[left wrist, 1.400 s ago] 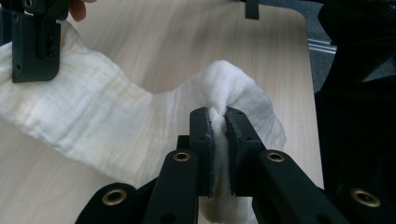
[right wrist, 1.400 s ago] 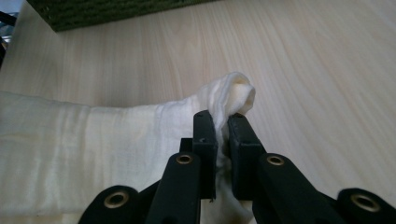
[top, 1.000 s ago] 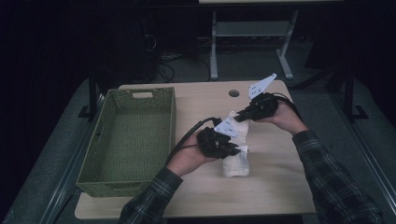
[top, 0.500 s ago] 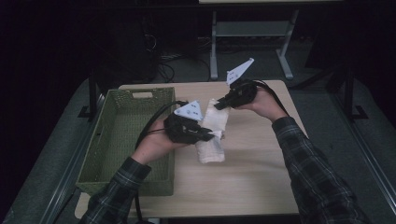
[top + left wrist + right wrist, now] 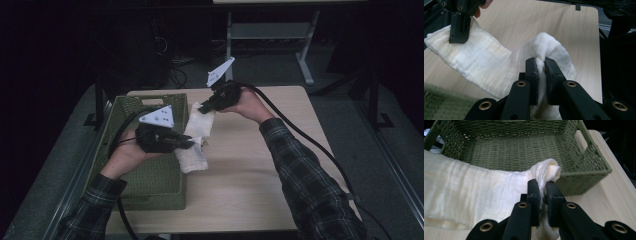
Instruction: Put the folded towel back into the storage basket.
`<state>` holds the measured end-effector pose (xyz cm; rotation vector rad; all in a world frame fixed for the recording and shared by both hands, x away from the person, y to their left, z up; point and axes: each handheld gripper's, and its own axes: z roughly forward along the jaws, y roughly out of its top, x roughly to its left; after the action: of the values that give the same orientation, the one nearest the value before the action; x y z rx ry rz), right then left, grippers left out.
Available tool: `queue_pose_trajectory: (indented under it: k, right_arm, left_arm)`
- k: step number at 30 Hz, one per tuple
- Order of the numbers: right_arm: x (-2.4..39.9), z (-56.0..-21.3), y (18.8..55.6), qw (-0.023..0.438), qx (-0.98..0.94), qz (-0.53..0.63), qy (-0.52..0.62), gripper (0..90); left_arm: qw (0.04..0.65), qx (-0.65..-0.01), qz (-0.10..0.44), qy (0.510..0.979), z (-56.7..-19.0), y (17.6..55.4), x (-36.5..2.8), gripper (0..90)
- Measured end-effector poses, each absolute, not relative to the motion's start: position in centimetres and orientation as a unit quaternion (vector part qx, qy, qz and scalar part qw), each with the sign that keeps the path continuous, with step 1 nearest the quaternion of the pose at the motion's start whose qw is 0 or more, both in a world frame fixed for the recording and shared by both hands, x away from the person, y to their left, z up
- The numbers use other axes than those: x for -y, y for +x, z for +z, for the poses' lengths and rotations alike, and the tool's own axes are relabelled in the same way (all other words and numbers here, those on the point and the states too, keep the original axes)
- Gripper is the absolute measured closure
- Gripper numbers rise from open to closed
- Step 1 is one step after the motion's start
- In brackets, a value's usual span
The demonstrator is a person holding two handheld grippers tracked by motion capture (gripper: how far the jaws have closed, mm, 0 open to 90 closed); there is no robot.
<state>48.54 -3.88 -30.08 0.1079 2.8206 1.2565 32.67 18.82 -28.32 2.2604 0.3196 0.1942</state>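
Jaws of the left gripper (image 5: 541, 68) pinch one bunched end of a white cloth (image 5: 194, 140), and the right gripper (image 5: 542, 188), at two o'clock from it, clamps the other end. The cloth hangs between them above the wooden table (image 5: 260, 175). A green woven basket (image 5: 150, 185) sits at nine o'clock, its right rim just under the cloth.

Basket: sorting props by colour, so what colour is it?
The basket is olive green woven cord, clearest in the right gripper view.
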Motion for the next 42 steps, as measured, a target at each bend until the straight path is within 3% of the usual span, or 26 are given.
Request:
queue_pose_trajectory:
  k: [25,36,42]
  right_arm:
    - [-5.7,-31.1,48.6,0.018,-0.917,0.398,0.003,83.4]
    - [-7.7,-32.7,48.2,0.005,-0.92,0.391,-0.004,83.4]
    - [-7.8,-33.1,48.5,0.009,-0.923,0.384,-0.004,83.4]
  left_arm:
    - [0.396,-0.161,0.086,0.9,-29.6,30.9,-25.8,81.9]
    - [0.383,-0.162,0.062,0.907,-31.8,30.6,-26.3,81.1]
    - [0.392,-0.168,0.075,0.901,-32.0,31.1,-25.9,56.8]
